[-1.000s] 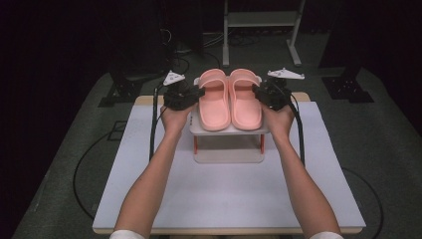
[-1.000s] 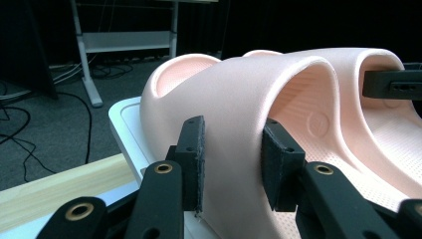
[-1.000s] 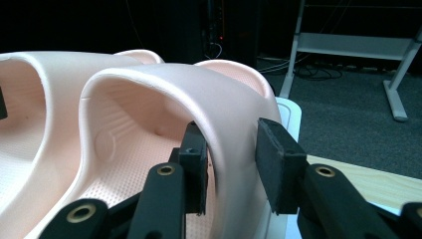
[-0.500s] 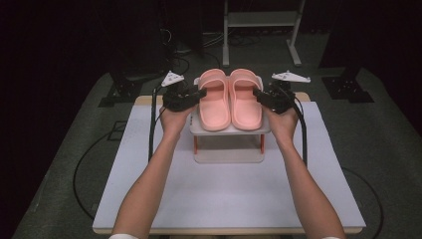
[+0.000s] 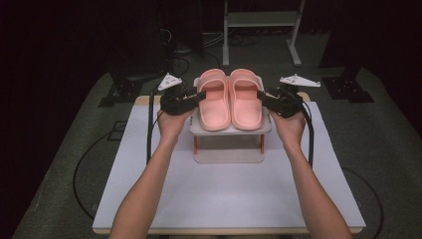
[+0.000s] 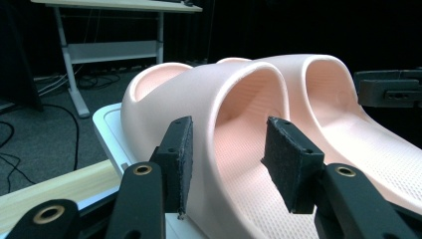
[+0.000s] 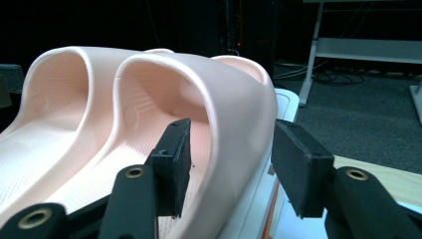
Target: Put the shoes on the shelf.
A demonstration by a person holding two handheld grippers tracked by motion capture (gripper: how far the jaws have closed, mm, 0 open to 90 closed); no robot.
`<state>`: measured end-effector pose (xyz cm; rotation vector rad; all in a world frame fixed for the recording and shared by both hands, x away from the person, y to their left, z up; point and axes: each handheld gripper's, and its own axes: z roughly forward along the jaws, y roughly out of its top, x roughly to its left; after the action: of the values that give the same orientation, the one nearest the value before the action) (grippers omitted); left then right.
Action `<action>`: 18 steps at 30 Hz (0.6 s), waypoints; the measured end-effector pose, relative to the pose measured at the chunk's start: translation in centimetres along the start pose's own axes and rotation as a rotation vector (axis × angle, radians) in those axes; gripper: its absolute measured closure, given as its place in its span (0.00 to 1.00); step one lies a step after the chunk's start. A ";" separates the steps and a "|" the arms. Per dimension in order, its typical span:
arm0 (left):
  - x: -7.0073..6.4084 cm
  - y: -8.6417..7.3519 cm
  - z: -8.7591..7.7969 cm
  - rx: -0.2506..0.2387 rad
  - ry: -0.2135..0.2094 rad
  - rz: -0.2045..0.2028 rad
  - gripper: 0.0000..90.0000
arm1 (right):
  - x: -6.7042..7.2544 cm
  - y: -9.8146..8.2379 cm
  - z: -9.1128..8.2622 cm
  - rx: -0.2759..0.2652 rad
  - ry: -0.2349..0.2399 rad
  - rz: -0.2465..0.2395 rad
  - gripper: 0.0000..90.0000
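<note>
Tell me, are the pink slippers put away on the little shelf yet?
Mostly. Both pink slippers sit side by side on top of the little white shelf. The left gripper and right gripper have just been opening; their jaws straddle the slippers' outer walls without pressing. What looks left: pulling both grippers away.

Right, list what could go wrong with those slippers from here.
1. Both grippers have just been opening with a slipper wall between the pads. The left gripper straddles the left pink slipper; pulling back crooked could drag it.
2. The right gripper straddles the right pink slipper likewise.
3. The heels reach the front edge of the small white shelf; a nudge may tip them off.
</note>
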<state>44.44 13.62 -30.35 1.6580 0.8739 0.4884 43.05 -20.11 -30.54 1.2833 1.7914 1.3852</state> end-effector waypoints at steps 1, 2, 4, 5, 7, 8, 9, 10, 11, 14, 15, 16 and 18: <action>0.0 -0.1 -0.1 -0.002 -0.001 -0.004 0.60 | 0.0 0.0 -0.2 0.000 0.005 0.004 0.54; 0.0 -0.1 -0.2 -0.002 -0.001 -0.006 0.60 | -0.1 -0.1 -0.3 -0.004 0.006 0.002 0.54; -0.1 -0.2 -0.5 -0.009 -0.005 -0.008 0.59 | -0.2 -0.1 -0.6 -0.007 0.009 0.001 0.54; -0.1 -0.3 -0.6 -0.010 -0.005 -0.005 0.59 | -0.2 -0.2 -0.8 -0.009 0.010 0.000 0.54; -0.1 -0.4 -0.8 -0.006 -0.008 -0.001 0.59 | -0.2 -0.2 -1.0 -0.003 0.012 -0.004 0.53; -0.1 -0.5 -0.9 -0.008 -0.009 -0.005 0.58 | -0.2 -0.3 -1.2 -0.007 0.016 -0.008 0.53; -0.2 -0.6 -1.0 -0.010 -0.013 -0.009 0.58 | -0.2 -0.4 -1.3 -0.008 0.017 -0.006 0.53; -0.2 -0.7 -1.1 -0.011 -0.013 -0.010 0.58 | -0.2 -0.4 -1.5 -0.009 0.018 -0.009 0.52; -0.1 -0.8 -1.2 -0.007 -0.016 -0.007 0.58 | -0.2 -0.5 -1.6 -0.009 0.019 -0.008 0.52; -0.2 -1.1 -1.5 -0.008 -0.020 -0.011 0.56 | -0.4 -0.7 -2.0 -0.011 0.028 -0.010 0.50; -0.2 -1.2 -1.7 -0.009 -0.021 -0.010 0.56 | -0.5 -0.8 -2.1 -0.010 0.032 -0.009 0.50; -0.2 -1.3 -1.8 -0.008 -0.021 -0.008 0.56 | -0.6 -0.9 -2.2 -0.011 0.037 -0.008 0.49; -0.1 -1.4 -2.1 -0.008 -0.022 -0.013 0.55 | -0.7 -1.0 -2.4 -0.010 0.043 -0.004 0.48</action>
<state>42.45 15.00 -31.15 1.6467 0.8650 0.4633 40.92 -21.77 -30.79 1.2531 1.8120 1.4280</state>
